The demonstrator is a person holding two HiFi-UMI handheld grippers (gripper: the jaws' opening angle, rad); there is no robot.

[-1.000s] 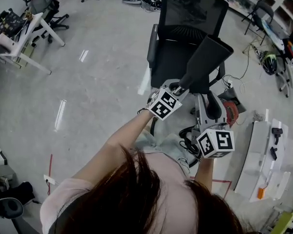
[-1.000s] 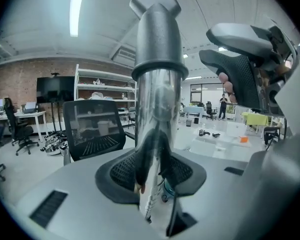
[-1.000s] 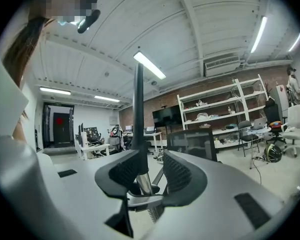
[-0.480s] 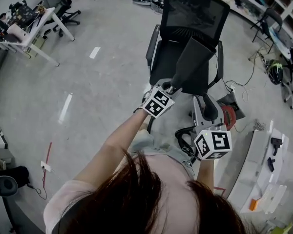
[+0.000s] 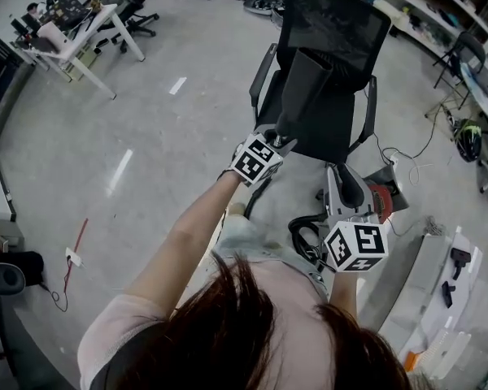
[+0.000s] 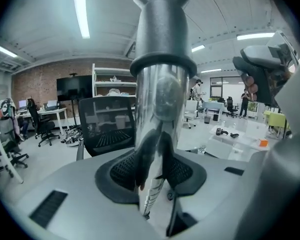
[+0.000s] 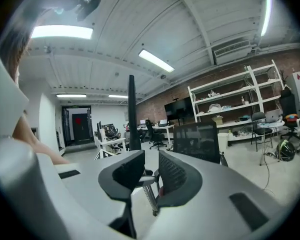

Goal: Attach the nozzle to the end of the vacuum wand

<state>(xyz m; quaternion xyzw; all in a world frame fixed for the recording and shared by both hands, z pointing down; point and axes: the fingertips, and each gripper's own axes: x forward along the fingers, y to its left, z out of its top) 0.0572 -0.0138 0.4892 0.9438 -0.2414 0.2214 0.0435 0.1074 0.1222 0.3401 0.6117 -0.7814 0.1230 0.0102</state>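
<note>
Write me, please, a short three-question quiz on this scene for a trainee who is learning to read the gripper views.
1. Which thing is the left gripper shut on? A the nozzle; B a cable; C a helmet.
2. True or false: the office chair lies tipped over on its side.
3. What stands between the jaws of the right gripper?
Key: 1 A. 2 False: it stands upright on its base. 3 Nothing: those jaws have just been closing, but they are apart with only a bare gap between them.
</note>
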